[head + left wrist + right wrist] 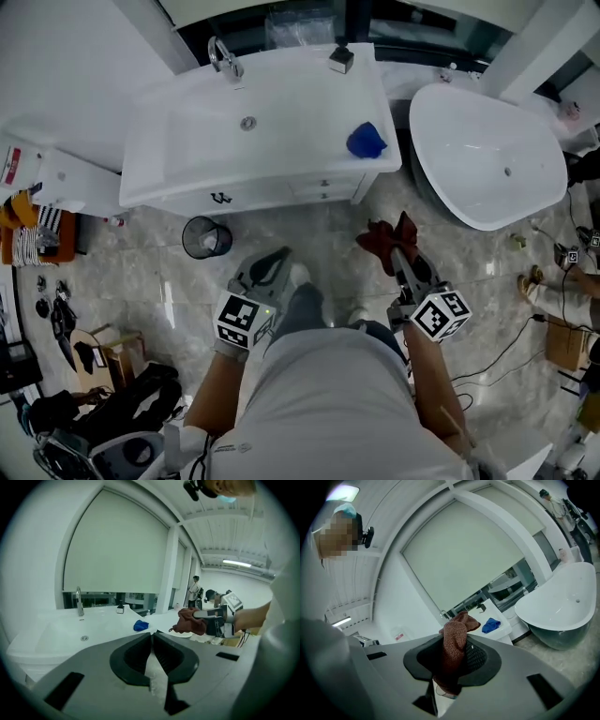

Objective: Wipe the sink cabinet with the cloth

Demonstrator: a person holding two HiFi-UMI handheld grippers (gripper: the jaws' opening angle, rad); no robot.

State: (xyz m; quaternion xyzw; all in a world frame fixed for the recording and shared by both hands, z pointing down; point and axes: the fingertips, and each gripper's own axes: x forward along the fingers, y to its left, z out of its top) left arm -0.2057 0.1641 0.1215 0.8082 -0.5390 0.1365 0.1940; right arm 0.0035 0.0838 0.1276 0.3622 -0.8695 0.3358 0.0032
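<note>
Both forearms reach forward from the waist, with the grippers aimed slightly down toward the sink cabinet [281, 192] and short of it. The left gripper [277, 260] is pressed together and empty. The right gripper [401, 255] pinches the reddish cloth [382, 240], which bunches out past its tips.

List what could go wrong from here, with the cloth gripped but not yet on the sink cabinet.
1. The cloth sits bunched in the right gripper with little sticking out, so the jaws might scrape the sink cabinet.
2. The blue object on the counter's right corner could get swept off.
3. The bin on the floor before the cabinet might get knocked.
</note>
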